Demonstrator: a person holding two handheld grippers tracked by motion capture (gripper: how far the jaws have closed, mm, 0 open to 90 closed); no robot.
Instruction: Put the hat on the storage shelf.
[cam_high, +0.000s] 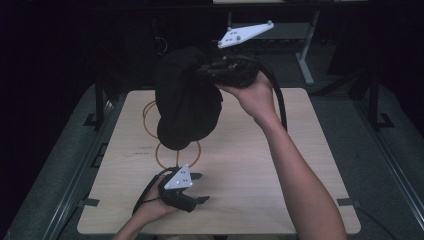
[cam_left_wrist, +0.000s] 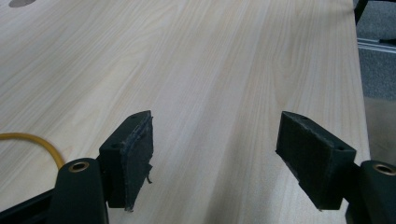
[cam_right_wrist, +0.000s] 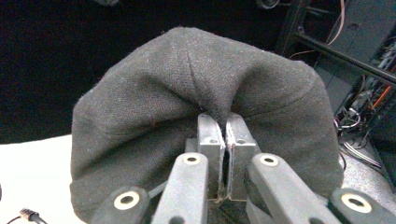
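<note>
Black hat (cam_right_wrist: 187, 93) pinched in right gripper (cam_right_wrist: 223, 122) (above table (cam_high: 280, 170))

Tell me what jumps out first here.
The black cloth hat hangs in the air above the far side of the table, pinched in the right gripper, whose fingers are shut on a fold. Near the front edge, the left gripper sits open over bare wood beside an orange cable.

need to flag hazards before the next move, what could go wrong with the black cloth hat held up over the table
The right gripper pinches only a small fold of the black woven cloth hat, so the fabric may slip free and drop. The hat hangs above the yellow cable loops on the pale wooden table and could snag them when lowered. The left gripper rests open, too far to catch it.
</note>
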